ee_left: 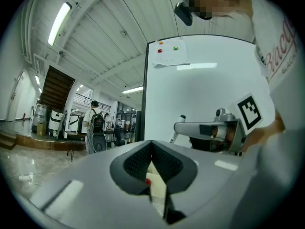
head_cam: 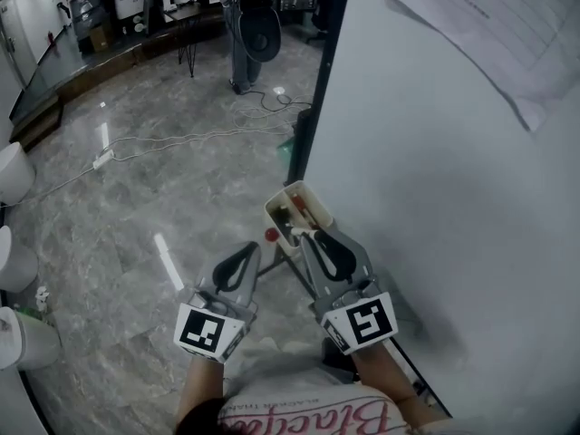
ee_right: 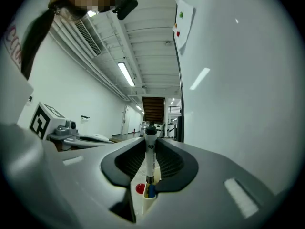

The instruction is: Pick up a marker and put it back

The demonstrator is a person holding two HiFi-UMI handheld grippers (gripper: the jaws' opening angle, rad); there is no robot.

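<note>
A white marker with a black cap stands upright between the jaws of my right gripper, whose pads press on its barrel. In the head view the right gripper reaches over the near end of a cream pen tray fixed at the whiteboard's lower edge. The tray lies just under the marker, with a red cap and a blue cap showing in it. My left gripper hangs to the left of the tray, over the floor. Its jaws meet at the tips with nothing between them.
The whiteboard fills the right side, with paper sheets stuck on it. A red knob sits beside the tray. Cables run over the grey marble floor. A person stands far back, and white rounded objects line the left edge.
</note>
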